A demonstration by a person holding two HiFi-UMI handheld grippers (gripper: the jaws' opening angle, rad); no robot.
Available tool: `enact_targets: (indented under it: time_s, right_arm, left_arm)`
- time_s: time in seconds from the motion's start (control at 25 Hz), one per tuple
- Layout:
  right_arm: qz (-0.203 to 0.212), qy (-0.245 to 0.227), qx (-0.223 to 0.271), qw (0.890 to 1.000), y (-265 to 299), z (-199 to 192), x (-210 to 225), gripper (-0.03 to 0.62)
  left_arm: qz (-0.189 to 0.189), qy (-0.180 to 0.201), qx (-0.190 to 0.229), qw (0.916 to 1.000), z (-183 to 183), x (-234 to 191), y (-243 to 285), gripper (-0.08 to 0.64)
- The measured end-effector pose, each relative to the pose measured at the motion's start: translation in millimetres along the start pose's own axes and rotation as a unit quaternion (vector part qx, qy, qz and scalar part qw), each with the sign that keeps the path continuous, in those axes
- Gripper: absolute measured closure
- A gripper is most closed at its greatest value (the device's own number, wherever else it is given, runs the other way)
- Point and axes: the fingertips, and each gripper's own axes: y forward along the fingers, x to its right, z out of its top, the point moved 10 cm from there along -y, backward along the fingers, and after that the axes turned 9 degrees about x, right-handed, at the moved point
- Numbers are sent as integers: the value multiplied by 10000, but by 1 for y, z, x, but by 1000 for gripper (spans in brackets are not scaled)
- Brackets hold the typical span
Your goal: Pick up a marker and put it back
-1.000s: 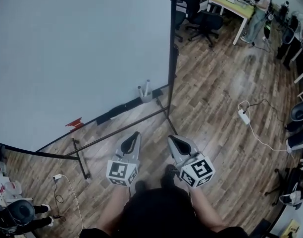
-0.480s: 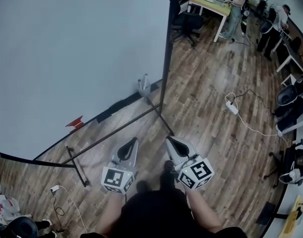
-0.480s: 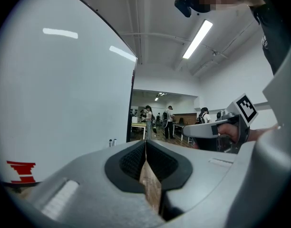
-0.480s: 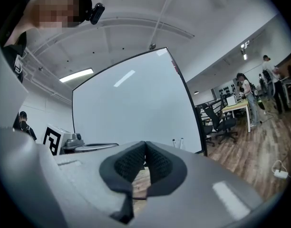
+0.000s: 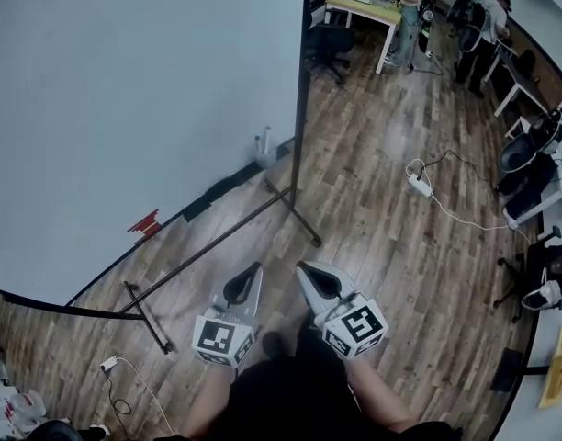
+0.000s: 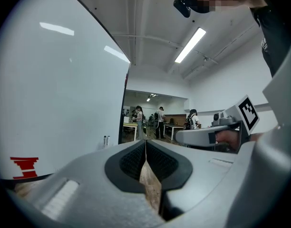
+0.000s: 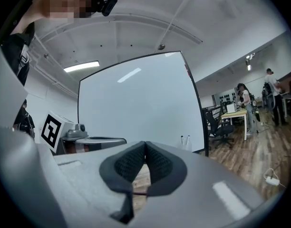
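Note:
Two markers (image 5: 263, 141) stand upright in a small clear holder at the lower right corner of the whiteboard (image 5: 134, 108). They also show as small white sticks in the left gripper view (image 6: 106, 140) and in the right gripper view (image 7: 184, 141). My left gripper (image 5: 254, 270) and right gripper (image 5: 300, 268) are held side by side, low and close to my body, well short of the board. Both are shut with nothing between the pads.
The whiteboard stands on a black metal frame with a foot bar (image 5: 295, 214) reaching across the wooden floor. A power strip with cable (image 5: 417, 184) lies on the floor at right. Desks, office chairs (image 5: 329, 39) and several people stand in the background.
The view has drifted, so the board and markers sit higher and farther left than before. Both grippers have sunk slightly toward my body. Their jaws stay together.

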Motion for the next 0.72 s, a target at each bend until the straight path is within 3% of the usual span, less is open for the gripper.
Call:
enact_targets:
  time_s: [0.2,0.72]
  right_arm:
    - [-36,-180,-162,9997,-5,-4,-22,589]
    - [-106,-17,-114,9999,-6,-4,-39,589]
  left_arm:
    - [-140,-34,-56,9999,-1,2,-14,546]
    - [-249,-29,83,9997,6,0,-28,546]
